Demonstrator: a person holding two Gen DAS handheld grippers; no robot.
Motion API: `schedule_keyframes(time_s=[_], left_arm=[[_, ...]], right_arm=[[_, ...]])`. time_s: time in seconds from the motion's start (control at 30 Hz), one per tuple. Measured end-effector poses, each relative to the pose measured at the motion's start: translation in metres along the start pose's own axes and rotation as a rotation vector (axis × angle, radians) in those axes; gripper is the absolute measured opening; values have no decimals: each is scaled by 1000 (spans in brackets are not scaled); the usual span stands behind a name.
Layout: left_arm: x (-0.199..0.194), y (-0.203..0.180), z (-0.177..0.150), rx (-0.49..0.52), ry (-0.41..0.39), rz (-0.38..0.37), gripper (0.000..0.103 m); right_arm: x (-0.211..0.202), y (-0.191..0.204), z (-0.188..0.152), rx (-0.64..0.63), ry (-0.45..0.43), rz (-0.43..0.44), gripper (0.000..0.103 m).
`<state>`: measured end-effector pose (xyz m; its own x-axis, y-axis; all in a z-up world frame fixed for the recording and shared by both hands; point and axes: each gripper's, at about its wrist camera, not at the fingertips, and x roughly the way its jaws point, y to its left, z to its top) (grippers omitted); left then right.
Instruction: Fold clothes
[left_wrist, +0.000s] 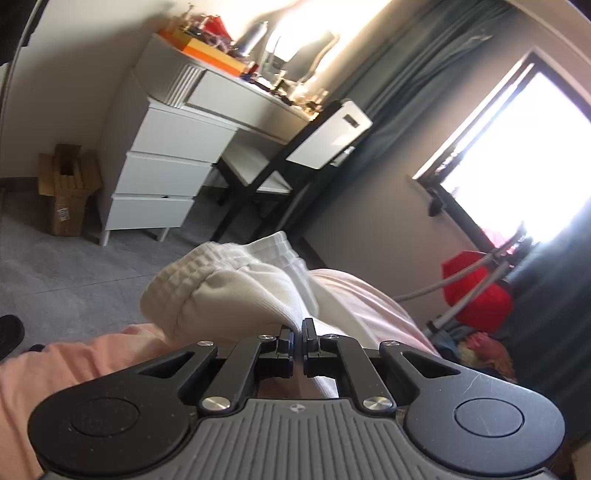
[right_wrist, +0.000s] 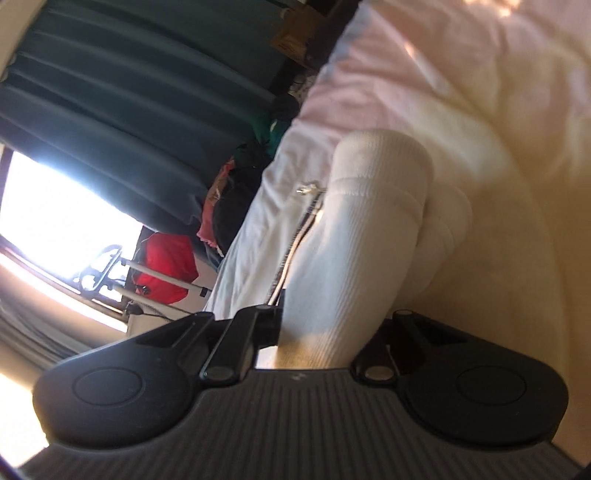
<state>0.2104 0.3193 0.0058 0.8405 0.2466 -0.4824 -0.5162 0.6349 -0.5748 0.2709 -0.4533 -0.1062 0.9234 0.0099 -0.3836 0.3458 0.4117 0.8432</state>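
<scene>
1. Socks, white and ribbed (left_wrist: 229, 284), are bunched over the pink bedsheet (left_wrist: 369, 299); the left gripper (left_wrist: 298, 334) has its jaws pressed together on a pinch of that fabric.
2. In the right wrist view the same white sock (right_wrist: 354, 236) runs back between the jaws of the right gripper (right_wrist: 325, 332), which close on it; the cloth covers the right finger.
3. Beyond the bed stand a white drawer unit (left_wrist: 162, 173) with a cluttered top, a chair (left_wrist: 295, 155) and a cardboard box (left_wrist: 68, 188).
4. Dark curtains (right_wrist: 140, 92), a bright window (left_wrist: 517, 155) and a red bag (left_wrist: 476, 291) lie toward the bed's far side.
</scene>
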Motion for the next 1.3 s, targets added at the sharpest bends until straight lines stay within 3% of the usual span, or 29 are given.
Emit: schedule_keyframes(time_s=[0.27,0.37,0.47,0.63,0.67,0.7,0.77,0.8,0.87,0.97,1.03,1.1,1.13,1.17,1.3], left_arm=[[-85,55,-10,27,98,-50,4],[-108,84,-27,46,160,-37,5],[-116,106,-44,68,184,-27,5],[-126,110,-59,124,199,-1,21],[-128,108,-61,143,210,-5,28],[-131,105,-62,167,223,-7,43],[-140,98,-67,233,237,5,59],[-145,93,-71,274,237,9,61],[-156,85,-79,350,231,10,64],[-173,70,-92,422,220,5,70],[-182,58,-102,469,219,-11,72],[-186,39,-115,528,236,-69,74],[-187,27,-123,569,242,-93,75],[-188,14,-133,612,242,-113,75],[-185,-40,-176,764,222,-181,79]], right_arm=[[-99,-29,5,108,16,-22,15],[-136,-28,6,48,16,-11,15],[-153,-32,5,-33,24,-76,15],[-145,-81,4,220,137,-109,17],[-143,-88,4,254,156,-108,18],[-141,-94,3,282,174,-105,19],[-139,-101,2,312,199,-92,31],[-140,-102,2,317,199,-80,38],[-141,-102,1,330,182,-52,65],[-138,-102,3,325,144,-45,66],[-136,-99,4,297,114,-61,65],[-134,-96,9,242,72,-107,55],[-134,-95,11,221,64,-122,38],[-133,-95,12,212,58,-128,12],[-133,-94,15,174,34,-153,10]])
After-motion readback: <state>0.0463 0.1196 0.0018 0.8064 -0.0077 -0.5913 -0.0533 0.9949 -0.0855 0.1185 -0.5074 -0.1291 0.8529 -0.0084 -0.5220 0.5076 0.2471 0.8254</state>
